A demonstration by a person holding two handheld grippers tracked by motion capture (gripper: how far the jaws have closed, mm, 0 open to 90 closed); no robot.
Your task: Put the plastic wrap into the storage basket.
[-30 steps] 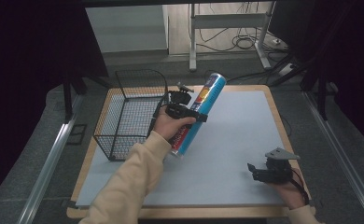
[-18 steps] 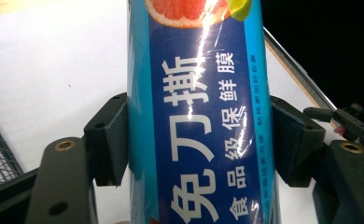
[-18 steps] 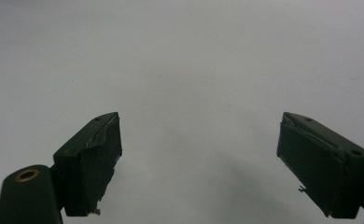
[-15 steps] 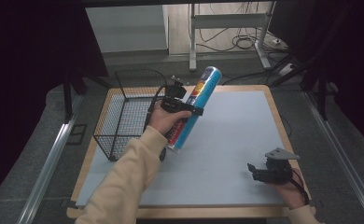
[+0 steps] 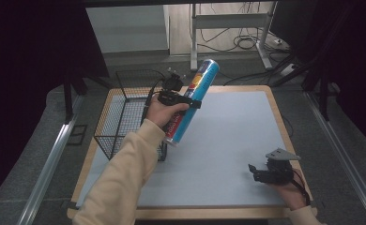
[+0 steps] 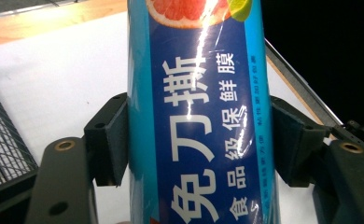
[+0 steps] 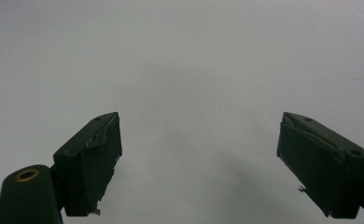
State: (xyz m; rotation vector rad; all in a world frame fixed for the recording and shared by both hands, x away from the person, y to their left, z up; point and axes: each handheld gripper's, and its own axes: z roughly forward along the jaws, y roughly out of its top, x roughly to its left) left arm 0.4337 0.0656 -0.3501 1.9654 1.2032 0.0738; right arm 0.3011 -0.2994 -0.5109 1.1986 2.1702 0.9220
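Note:
A long blue tube of cling film [image 5: 191, 99] with a grapefruit picture and white characters hangs tilted in the air, its top end leaning away to the right. My left gripper [image 5: 186, 103] is shut on its middle, just right of the wire basket [image 5: 125, 117]; in the left gripper view both pads press the blue tube [image 6: 201, 116] from either side. My right gripper [image 5: 252, 171] rests low at the front right of the white mat [image 5: 228, 140], its jaws wide apart over bare mat [image 7: 189, 93] with nothing between them.
The black wire basket stands on the table's left side, its mesh [image 6: 3, 140] close beside the held tube. The wooden table edge [image 5: 284, 126] frames the mat. Cables and a desk frame [image 5: 228, 28] lie on the floor beyond.
My left gripper has lifted the blue tube and carried it a little left, toward the wire basket. The right gripper has stayed where it was.

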